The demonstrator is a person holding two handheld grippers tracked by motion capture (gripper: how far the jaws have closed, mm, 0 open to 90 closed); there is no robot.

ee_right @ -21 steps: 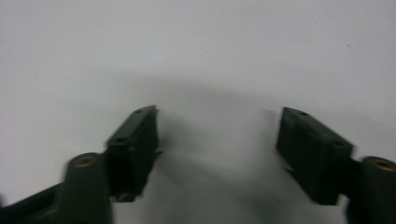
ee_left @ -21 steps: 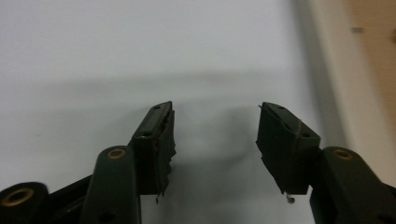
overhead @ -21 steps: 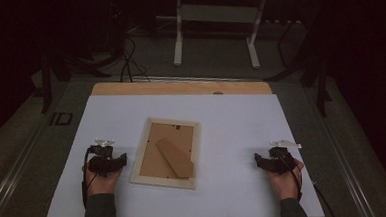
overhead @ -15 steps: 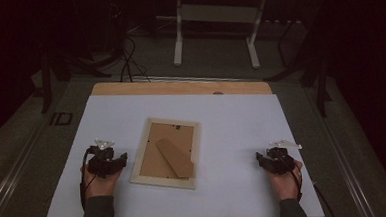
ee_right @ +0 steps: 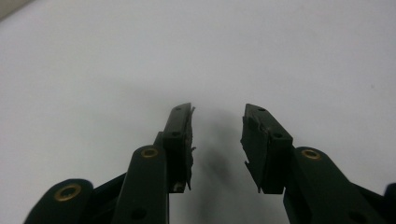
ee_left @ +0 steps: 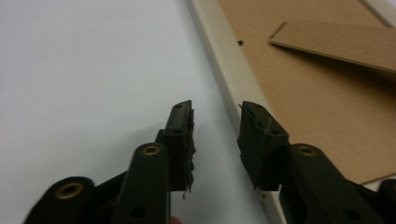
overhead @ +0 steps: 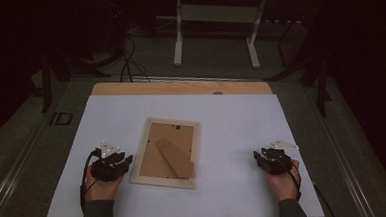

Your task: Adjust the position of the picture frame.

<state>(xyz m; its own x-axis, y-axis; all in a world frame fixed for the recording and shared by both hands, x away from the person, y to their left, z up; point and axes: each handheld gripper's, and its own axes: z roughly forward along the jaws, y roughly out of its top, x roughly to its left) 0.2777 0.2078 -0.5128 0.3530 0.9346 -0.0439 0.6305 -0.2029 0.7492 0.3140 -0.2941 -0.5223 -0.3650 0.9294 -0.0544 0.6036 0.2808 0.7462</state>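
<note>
Starting at the left, the left gripper (overhead: 114,162) sits low on the white bench (overhead: 231,116) just beside the picture frame (overhead: 166,152), its fingers (ee_left: 181,135) partly apart with nothing between them. In the left gripper view the frame's pale wooden edge (ee_left: 219,60) runs up past the gap and under the right-hand finger, so the fingers do not yet straddle it. The frame lies face down near the middle of the bench, brown backing (overhead: 164,155) up, with its cardboard stand (overhead: 175,157) lying flat across it.

The step in hand looks like taking hold of the frame's left edge. To do that well, I would line the gap up over the pale edge first, then slide one finger under the rim and keep the other on top, closing only once the wood is squarely between them; a skewed bite would likely push the frame sideways instead.

Farther right, the right gripper (overhead: 269,156) rests well apart from the frame, fingers (ee_right: 265,140) likewise part-open and empty over bare bench. It could steady the frame's opposite edge.
</note>
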